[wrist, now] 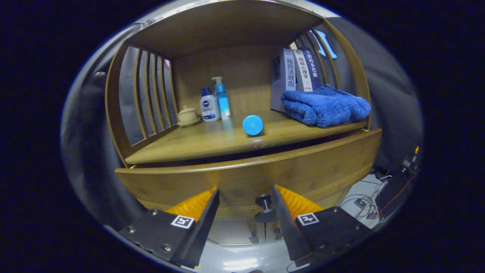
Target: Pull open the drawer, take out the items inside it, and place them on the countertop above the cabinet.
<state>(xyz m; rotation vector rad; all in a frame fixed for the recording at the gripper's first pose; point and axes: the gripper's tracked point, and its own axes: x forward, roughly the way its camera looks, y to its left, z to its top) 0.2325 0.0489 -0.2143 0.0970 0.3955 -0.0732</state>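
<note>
The wooden drawer front (295,174) runs across just ahead of my fingers, below the countertop (197,144) of the cabinet. A thin dark gap shows between the drawer's top edge and the countertop; the inside of the drawer is hidden. Its small dark knob (265,208) sits between my fingers, close against the right one and apart from the left one. My gripper (245,197) is open around the knob. A round blue item (252,125) lies on the countertop near its front edge.
On the countertop a folded blue towel (326,106) lies at the right in front of upright books (299,70). Two bottles (214,104) and a lidded cup (187,115) stand at the back left. Slatted sides and a top board enclose the shelf. Cables (363,201) lie on the floor, right.
</note>
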